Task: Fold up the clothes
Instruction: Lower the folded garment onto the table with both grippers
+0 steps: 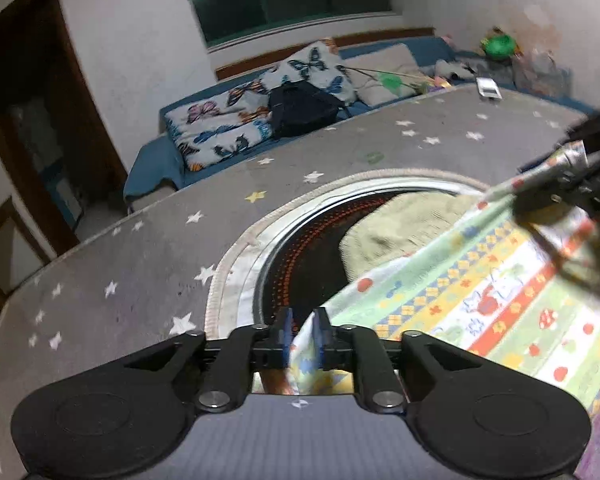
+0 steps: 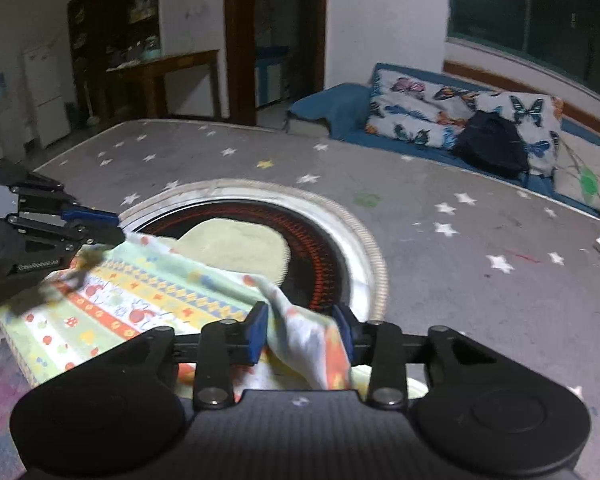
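A patterned cloth [image 1: 480, 292] with green, yellow and orange stripes is stretched between my two grippers above a grey star-print surface [image 1: 120, 264]. My left gripper [image 1: 303, 330] is shut on one corner of the cloth. My right gripper [image 2: 302, 330] holds another bunched corner [image 2: 304, 332] between its blue pads, with the jaws partly apart around the fabric. The cloth also shows in the right wrist view [image 2: 140, 292]. Each gripper appears in the other's view, the right one [image 1: 572, 172] and the left one [image 2: 96, 232].
A round black-and-red disc with a pale rim [image 1: 300, 248] sits in the surface, with a beige round pad [image 1: 388, 232] on it, partly under the cloth. A blue sofa with butterfly cushions [image 1: 228, 128] and a black bag [image 1: 300, 108] stand behind. A small white device [image 1: 488, 88] lies at the far edge.
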`<state>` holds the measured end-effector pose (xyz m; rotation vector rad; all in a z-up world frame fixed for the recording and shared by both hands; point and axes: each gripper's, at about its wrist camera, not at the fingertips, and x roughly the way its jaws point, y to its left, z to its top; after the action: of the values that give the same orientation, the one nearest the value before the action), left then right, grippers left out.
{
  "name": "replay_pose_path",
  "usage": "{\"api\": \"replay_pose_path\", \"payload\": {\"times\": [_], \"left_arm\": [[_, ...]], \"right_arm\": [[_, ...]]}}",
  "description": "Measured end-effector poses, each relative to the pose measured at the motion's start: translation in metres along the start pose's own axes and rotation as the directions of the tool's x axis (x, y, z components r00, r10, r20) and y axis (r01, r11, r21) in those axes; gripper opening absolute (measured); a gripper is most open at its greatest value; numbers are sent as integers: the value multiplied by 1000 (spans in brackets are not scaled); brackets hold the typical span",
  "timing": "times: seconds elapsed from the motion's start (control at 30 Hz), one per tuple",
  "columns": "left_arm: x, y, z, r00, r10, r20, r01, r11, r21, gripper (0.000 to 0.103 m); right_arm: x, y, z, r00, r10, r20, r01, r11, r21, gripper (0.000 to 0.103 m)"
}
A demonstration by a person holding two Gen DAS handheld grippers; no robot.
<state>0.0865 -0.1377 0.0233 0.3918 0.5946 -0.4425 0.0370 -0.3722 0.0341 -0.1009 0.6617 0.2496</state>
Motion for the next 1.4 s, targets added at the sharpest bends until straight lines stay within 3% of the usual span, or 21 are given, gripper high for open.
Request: {"api": "replay_pose_path", "payload": {"times": [0.1,0.3,0.4,0.43,0.57,0.67,0.77,0.87,1.0,1.17,1.27,1.4], "left_arm": [[-11,9,0,1000,25,14,-24,998,-56,32],[-39,20,3,997,48,67,-39,991,-125,32],[-49,16,4,997,0,83,13,987,-160,32],[-52,14,4,996,-21,86,35,984,-173,32],[-50,-2,2,993,-87,78,100,978,-184,32],[-41,-11,-2,994,-99,47,106,978,-178,32],[-31,-8,-7,995,-97,14,97,974,-203,32],[-26,-1,-9,994,-108,-3,104,965,-240,32],[-24,-1,3,989,-142,36,147,954,-261,32],[4,-6,13,988,-149,-28,133,941,-310,32],[5,-11,10,989,-138,-44,118,942,-313,32],[-21,-25,5,991,-132,-2,127,958,-257,34]], "right_arm": [[-11,-12,-1,999,-23,31,21,999,46,38],[-34,-23,-4,992,-72,103,60,992,111,38],[-43,-24,-6,988,-88,129,71,989,132,35],[-40,-23,-7,990,-69,123,51,989,141,29],[-15,-18,-11,997,-17,74,4,985,174,26],[2,-25,-16,999,-32,37,23,978,208,24],[10,-38,-23,1000,-24,15,20,966,259,15],[6,-36,-21,999,-39,7,36,970,239,14],[4,-21,-10,999,-28,39,20,981,195,14],[18,2,0,999,8,41,-15,985,170,16],[23,16,-1,1000,20,23,-23,990,137,17],[8,34,-6,997,71,31,-73,994,80,23]]}}
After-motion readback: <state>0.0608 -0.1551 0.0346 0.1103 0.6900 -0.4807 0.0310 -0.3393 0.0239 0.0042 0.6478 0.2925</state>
